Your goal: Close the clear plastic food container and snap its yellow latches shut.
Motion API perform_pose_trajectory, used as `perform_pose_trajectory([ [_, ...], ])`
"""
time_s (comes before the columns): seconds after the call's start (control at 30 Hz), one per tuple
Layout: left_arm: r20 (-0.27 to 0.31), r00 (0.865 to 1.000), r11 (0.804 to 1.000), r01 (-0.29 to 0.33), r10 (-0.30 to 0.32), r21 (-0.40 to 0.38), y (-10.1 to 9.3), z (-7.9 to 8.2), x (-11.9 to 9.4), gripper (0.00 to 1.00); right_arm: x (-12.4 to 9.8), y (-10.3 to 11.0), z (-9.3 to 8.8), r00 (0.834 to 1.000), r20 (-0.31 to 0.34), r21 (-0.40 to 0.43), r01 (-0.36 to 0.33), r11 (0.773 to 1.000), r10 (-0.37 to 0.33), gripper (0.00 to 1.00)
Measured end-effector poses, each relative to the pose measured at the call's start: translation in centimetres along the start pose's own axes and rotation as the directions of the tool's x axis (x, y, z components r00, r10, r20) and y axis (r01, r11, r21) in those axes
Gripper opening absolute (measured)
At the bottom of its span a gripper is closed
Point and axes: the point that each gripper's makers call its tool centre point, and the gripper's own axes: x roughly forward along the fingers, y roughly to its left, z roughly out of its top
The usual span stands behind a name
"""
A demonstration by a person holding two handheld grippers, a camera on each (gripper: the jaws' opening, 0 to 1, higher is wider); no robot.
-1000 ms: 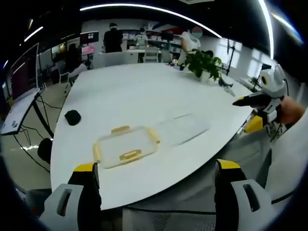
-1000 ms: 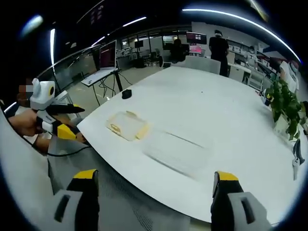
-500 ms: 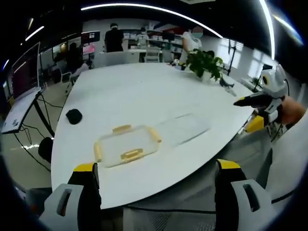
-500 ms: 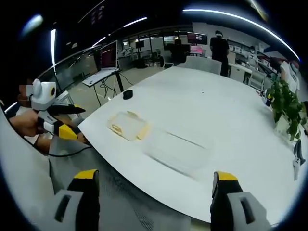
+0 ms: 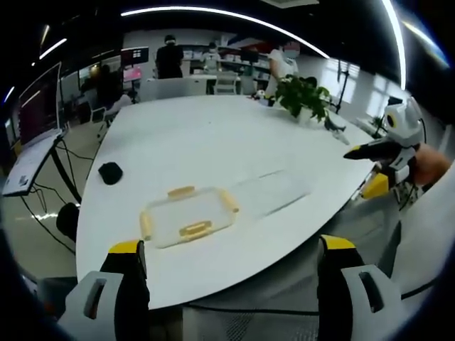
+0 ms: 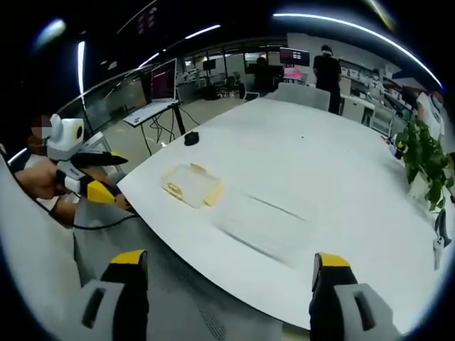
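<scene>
A clear plastic lid with yellow latches (image 5: 188,215) lies flat on the white table (image 5: 206,142), and a clear container base (image 5: 271,192) rests right beside it. In the right gripper view the lid (image 6: 190,185) and the base (image 6: 263,226) lie near the table's near edge. My left gripper (image 5: 231,284) is open, held off the table's near edge, nothing between its jaws. My right gripper (image 6: 226,295) is open too, also short of the table. The other gripper (image 5: 380,153) shows at the right, held by a hand, and the left one (image 6: 82,167) shows at the left.
A small black object (image 5: 109,172) lies on the table's left side. A potted green plant (image 5: 304,96) stands at the far right, with a dark tool (image 5: 334,128) near it. Several people (image 5: 170,57) stand beyond the table among desks and monitors (image 5: 35,106).
Both views have shifted only slightly with the hands. The container, lid and grippers stay as they were.
</scene>
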Motion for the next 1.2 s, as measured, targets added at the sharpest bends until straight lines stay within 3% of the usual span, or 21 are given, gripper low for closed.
perform_pose_trajectory([
  [0.6, -0.009, 1.000, 1.000, 0.000, 0.000, 0.002, 0.5, -0.2, -0.1, 0.99, 0.0, 0.1, 0.4, 1.000, 0.006, -0.021, -0.001, 1.000, 0.001, 0.94],
  [0.97, 0.023, 1.000, 1.000, 0.019, -0.019, 0.009, 0.4, 0.7, 0.1, 0.99, 0.2, 0.1, 0.3, 1.000, 0.005, -0.017, -0.007, 1.000, 0.007, 0.92],
  [1.2, 0.027, 0.999, 0.999, 0.038, -0.038, 0.024, 0.7, 1.0, 0.1, 0.97, 0.6, 0.7, 1.1, 0.999, 0.018, -0.057, -0.027, 0.998, 0.028, 0.90],
])
